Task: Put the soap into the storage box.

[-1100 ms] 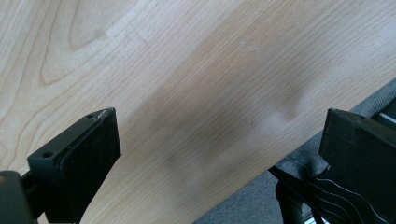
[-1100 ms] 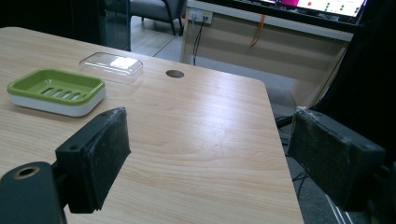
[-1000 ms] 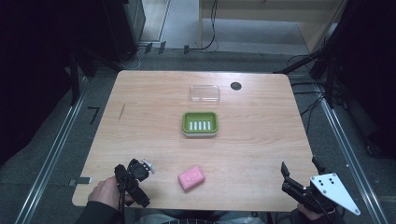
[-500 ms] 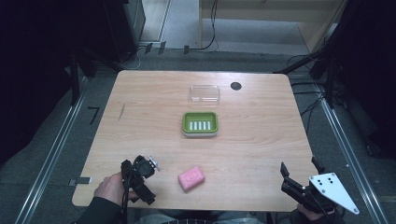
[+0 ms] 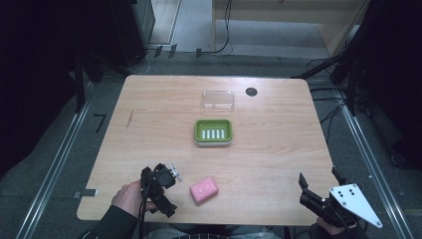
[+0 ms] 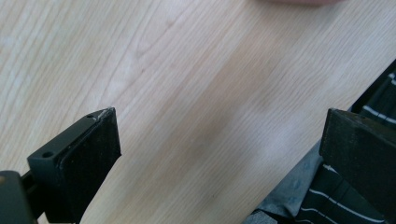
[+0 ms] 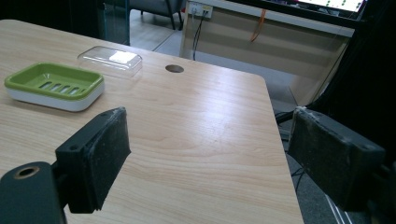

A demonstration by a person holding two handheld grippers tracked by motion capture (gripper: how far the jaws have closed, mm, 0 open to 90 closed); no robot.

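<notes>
Pink soap (image 5: 203, 190) lies on the surface (image 5: 278, 149), just beside the left gripper (image 5: 160, 191). Both grippers' fingers (image 7: 95, 156) are spread wide, holding nothing; the right gripper (image 5: 321, 191) sits well apart.

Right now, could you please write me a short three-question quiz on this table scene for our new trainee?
1. True or false: the pink soap already lies in the green soap dish.
2. Which thing lies nearest the left gripper? A) the clear lid B) the pink soap C) the green soap dish
3. Fill in: in its own view, the jaws of the right gripper stand ____ with nothing between them.

Key:
1. False; the soap lies on the table, near its front edge, apart from the dish.
2. B
3. open
</notes>
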